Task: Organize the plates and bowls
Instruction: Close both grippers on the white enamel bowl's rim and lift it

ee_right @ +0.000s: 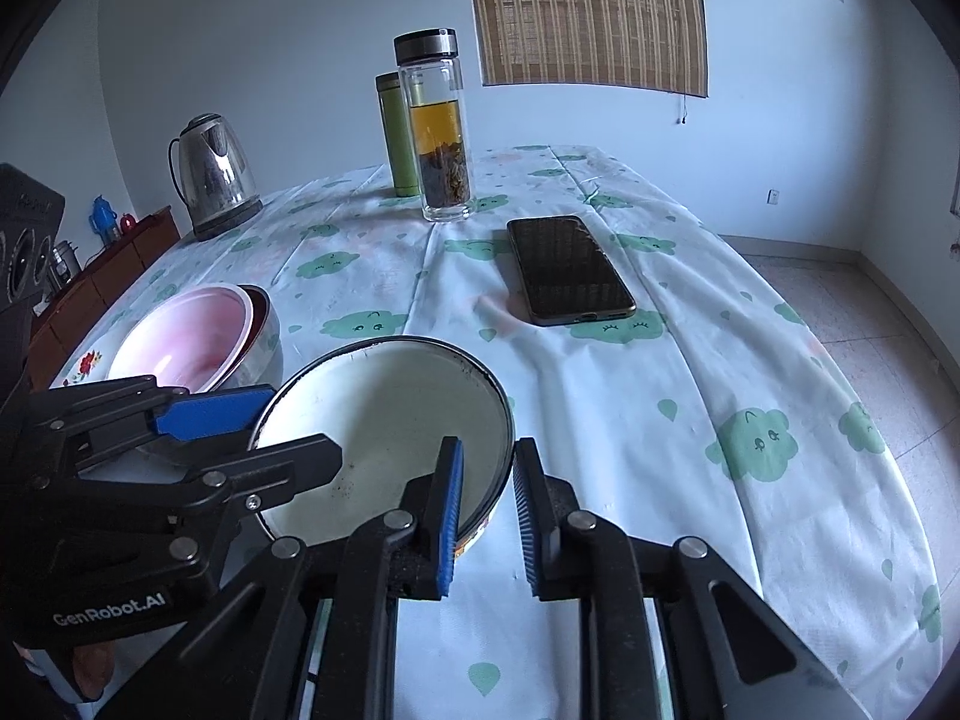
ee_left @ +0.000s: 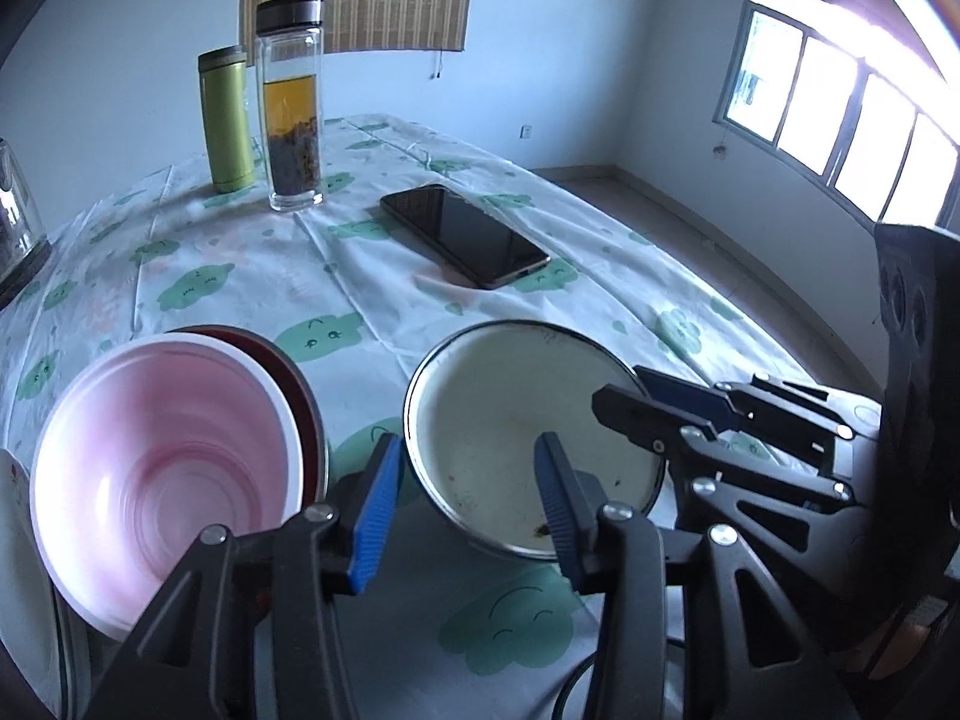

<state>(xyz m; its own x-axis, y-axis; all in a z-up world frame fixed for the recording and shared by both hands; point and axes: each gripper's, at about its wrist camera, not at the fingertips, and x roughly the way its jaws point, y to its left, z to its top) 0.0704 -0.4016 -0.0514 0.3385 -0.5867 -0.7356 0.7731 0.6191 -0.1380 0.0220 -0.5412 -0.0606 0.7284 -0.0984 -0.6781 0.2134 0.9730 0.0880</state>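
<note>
A cream enamel bowl (ee_left: 498,408) (ee_right: 390,414) with a dark rim lies on the clouded tablecloth in front of both grippers. My right gripper (ee_right: 487,444) (ee_left: 621,387) is shut on its right rim, one blue pad inside and one outside. My left gripper (ee_left: 467,441) (ee_right: 303,420) straddles the bowl's left rim. Its outer pad is close beside the wall and its inner pad is well inside the bowl, so a wide gap shows between them. To the left, a pink bowl (ee_left: 162,468) (ee_right: 192,336) rests tilted in a red-lined bowl (ee_left: 303,414) (ee_right: 264,312).
A dark phone (ee_left: 465,234) (ee_right: 570,270) lies beyond the cream bowl. Farther back stand a glass tea bottle (ee_left: 291,108) (ee_right: 435,132) and a green flask (ee_left: 227,120) (ee_right: 393,138). A steel kettle (ee_right: 216,174) is at the far left. The table drops off to the floor on the right.
</note>
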